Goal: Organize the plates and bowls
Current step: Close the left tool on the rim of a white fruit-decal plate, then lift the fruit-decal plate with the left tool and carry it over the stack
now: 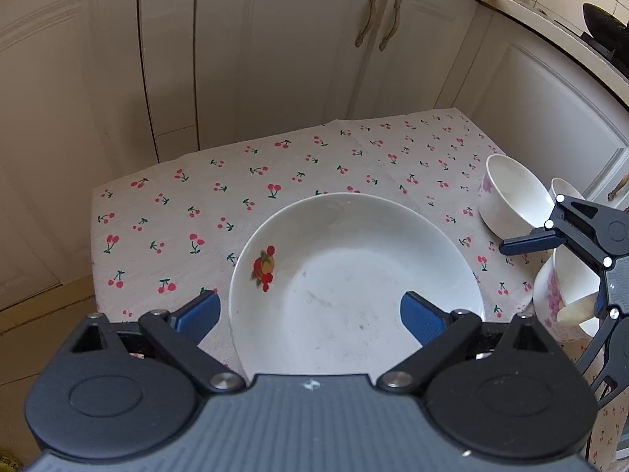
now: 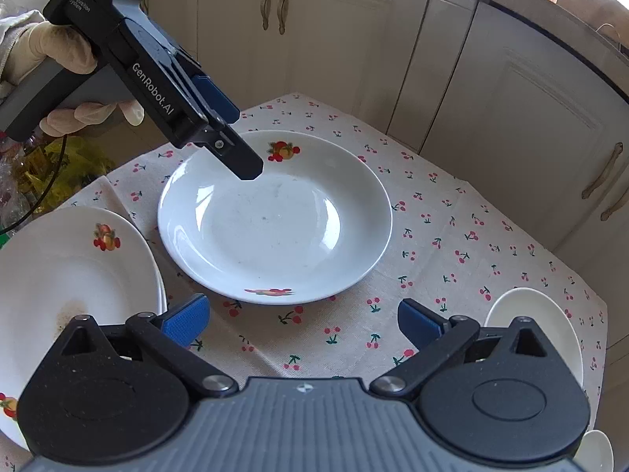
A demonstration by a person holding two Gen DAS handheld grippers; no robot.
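Note:
A white plate with a fruit print (image 1: pixel 354 287) (image 2: pixel 275 216) lies on the cherry-print tablecloth (image 1: pixel 236 181) (image 2: pixel 452 236). My left gripper (image 1: pixel 310 314) is open and empty, its fingers straddling the plate's near edge from above; it also shows in the right wrist view (image 2: pixel 232 137), hovering over the plate's far left rim. My right gripper (image 2: pixel 302 322) is open and empty above the cloth, just short of the plate. A stack of fruit-print plates (image 2: pixel 70 275) lies at the left. White bowls with pink flowers (image 1: pixel 515 196) (image 1: pixel 566 295) stand at the right.
White cabinet doors (image 1: pixel 295 59) rise behind the table. A white bowl (image 2: pixel 534 322) sits at the right table corner by my right gripper. A bag with yellow contents (image 2: pixel 59 169) lies beyond the left edge. A gloved hand (image 2: pixel 59 55) holds the left gripper.

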